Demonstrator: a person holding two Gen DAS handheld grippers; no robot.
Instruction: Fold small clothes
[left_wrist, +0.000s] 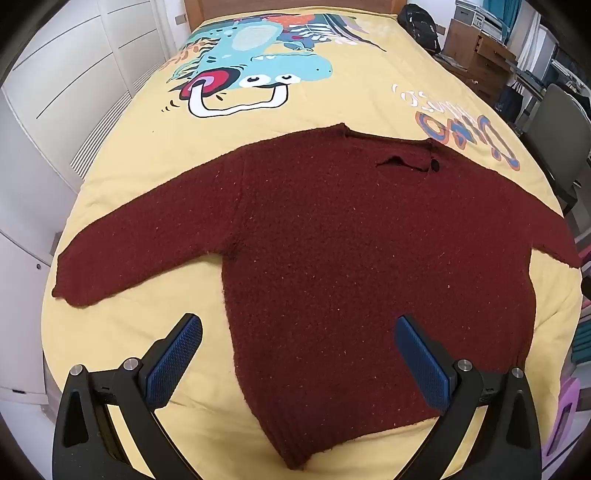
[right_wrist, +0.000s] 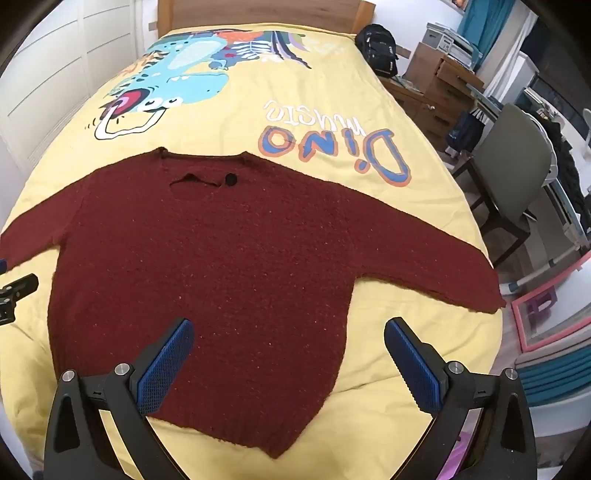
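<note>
Sweater laid flat, both grippers released.

The maroon sweater is being displayed spread on the yellow bedspread, sleeves out. The left gripper and right gripper are being held wide apart above its hem, nothing gripped.

The dark red sweater is a nubbly, matt knit on a smooth yellow printed cotton-like bedspread — the headboard looks like wood, the gripper pads blue, finely ribbed and rubbery on matt black plastic.
</note>
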